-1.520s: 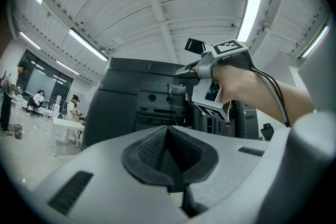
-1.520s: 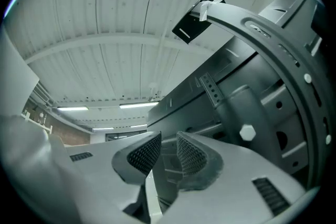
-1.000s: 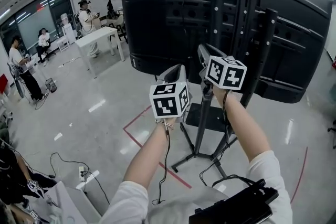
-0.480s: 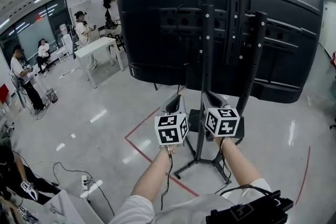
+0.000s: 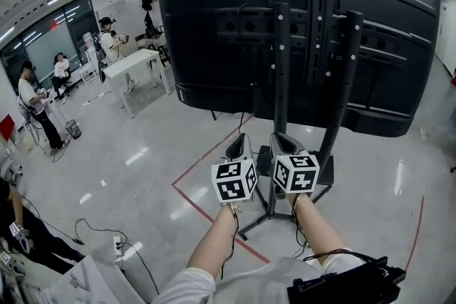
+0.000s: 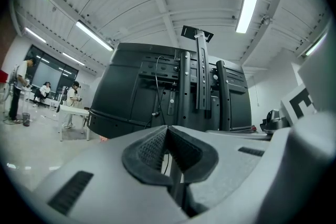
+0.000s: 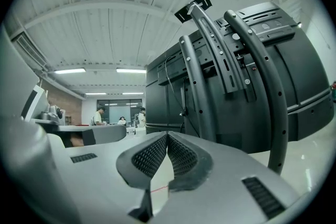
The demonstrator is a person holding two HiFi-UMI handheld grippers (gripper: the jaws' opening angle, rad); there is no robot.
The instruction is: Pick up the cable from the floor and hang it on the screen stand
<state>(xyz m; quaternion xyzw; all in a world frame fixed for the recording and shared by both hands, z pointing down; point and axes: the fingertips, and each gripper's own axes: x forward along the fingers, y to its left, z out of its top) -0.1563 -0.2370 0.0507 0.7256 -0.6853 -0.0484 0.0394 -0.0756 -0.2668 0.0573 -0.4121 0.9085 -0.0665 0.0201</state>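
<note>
The black screen (image 5: 206, 32) shows me its back, mounted on a black screen stand (image 5: 281, 82) with upright bars. A thin black cable (image 5: 241, 18) hangs down the screen's back; it also shows in the left gripper view (image 6: 156, 89) and the right gripper view (image 7: 182, 97). Both grippers are held low, side by side, in front of the stand's lower post. My left gripper (image 5: 239, 144) is shut with its pads meeting (image 6: 167, 128) and nothing between them. My right gripper (image 5: 279, 142) is likewise shut and empty (image 7: 167, 135).
The stand's legs (image 5: 271, 213) spread over the glossy floor beside a red tape line (image 5: 206, 203). A power strip (image 5: 116, 245) with a dark cord lies on the floor at lower left. A white table (image 5: 135, 60) and several people are at the far left.
Both grippers have come down from beside the screen's lower edge and drawn back toward me, now low before the stand's post. They stay shut.
</note>
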